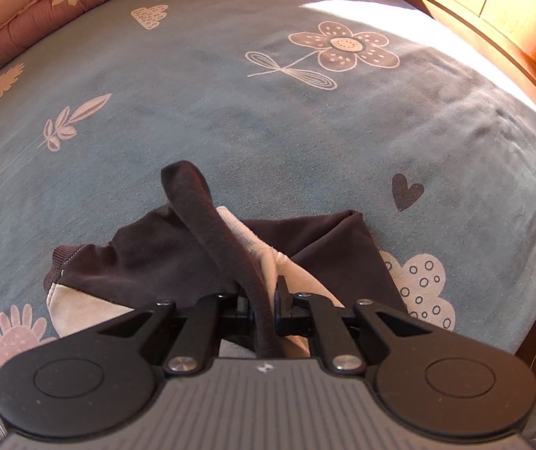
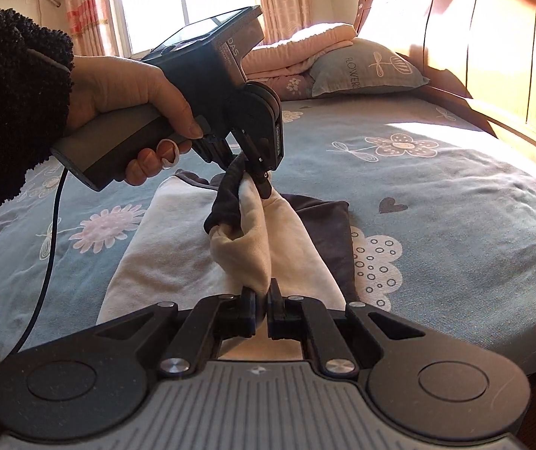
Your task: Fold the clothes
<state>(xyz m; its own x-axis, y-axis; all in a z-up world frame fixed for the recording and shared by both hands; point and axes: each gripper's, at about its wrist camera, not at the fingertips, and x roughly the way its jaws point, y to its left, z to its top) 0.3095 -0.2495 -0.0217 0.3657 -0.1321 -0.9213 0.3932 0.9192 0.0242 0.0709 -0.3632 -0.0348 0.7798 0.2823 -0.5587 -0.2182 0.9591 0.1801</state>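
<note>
Left gripper (image 1: 264, 300): jaws pressed together on the dark ribbed band (image 1: 207, 225) of the garment; the band runs up between the fingers and curls over at its free end.
Left gripper, seen from the right wrist camera (image 2: 256, 176): held above the garment, pinching the dark band and a fold of cream cloth together.
Left hand (image 2: 132, 93): wrapped around the gripper handle; a dark fuzzy sleeve (image 2: 12, 105) covers the wrist; a black cable (image 2: 48, 262) hangs from the handle base.
Right gripper (image 2: 262, 302): jaws nearly closed, pinching a raised fold of cream cloth between them.
Garment (image 2: 177, 247): cream body with dark brown sleeve and trim, lying on the bedsheet; its middle is lifted into a ridge spanning from one gripper to the other.
Dark sleeve (image 2: 324, 225): lies flat on the bedsheet just beside the ridge, touching a cloud print.
Bedsheet (image 2: 455, 225): blue-grey with flower, heart and cloud prints, under the garment.
Pillow (image 2: 365, 67): beyond the garment, at the far end of the bed.
Headboard (image 2: 493, 37): wooden, well apart from the garment.
</note>
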